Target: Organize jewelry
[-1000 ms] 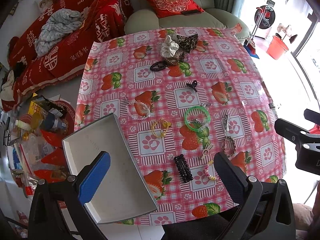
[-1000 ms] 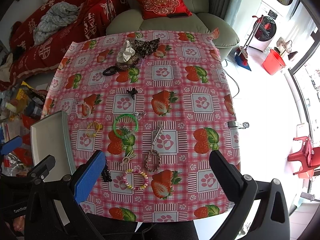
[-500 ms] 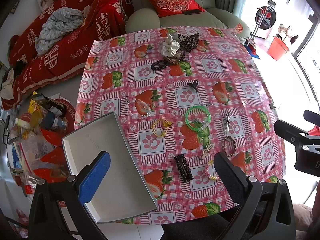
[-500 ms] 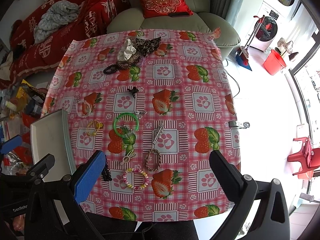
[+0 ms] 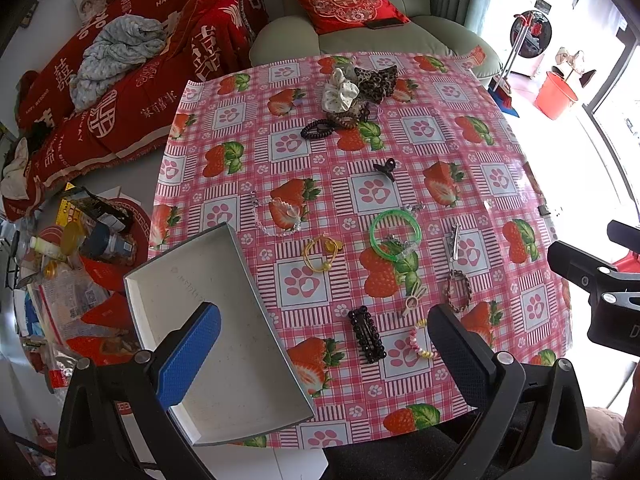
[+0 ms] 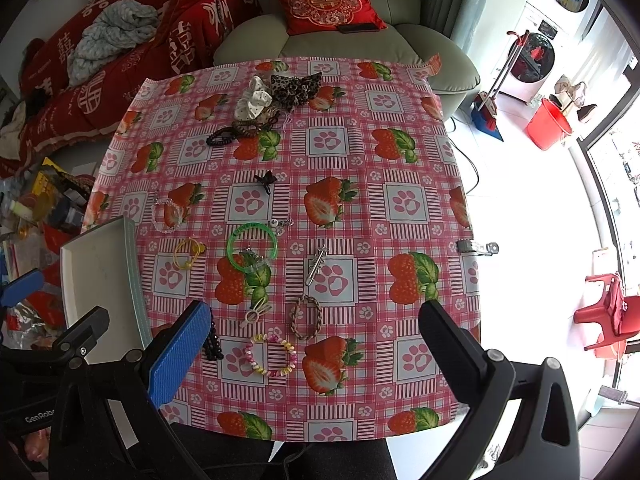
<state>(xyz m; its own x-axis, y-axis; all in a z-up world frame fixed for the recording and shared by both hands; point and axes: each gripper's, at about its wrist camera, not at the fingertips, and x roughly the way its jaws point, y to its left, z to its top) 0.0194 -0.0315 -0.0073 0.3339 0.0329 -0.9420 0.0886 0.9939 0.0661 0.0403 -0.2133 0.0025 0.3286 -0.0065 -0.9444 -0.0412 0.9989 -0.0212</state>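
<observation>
While both claws hover above the table's (image 6: 420, 184) near edge, left claw (image 5: 324, 344) and right claw (image 6: 316, 344) gape wide, holding nothing; jewelry lies scattered beside the white tray (image 5: 200, 264).

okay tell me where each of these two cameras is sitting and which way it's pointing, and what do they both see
Left wrist: rides the left gripper above the table's near left edge, facing across the strawberry tablecloth to the sofa; its own two open fingers show, the white tray below, the right gripper at the right edge.
Right wrist: rides the right gripper, further right, facing the same way; its open fingers show, the left gripper at lower left.
Shared: green bangle, bead bracelet, tray, scrunchies, red cushion.
</observation>
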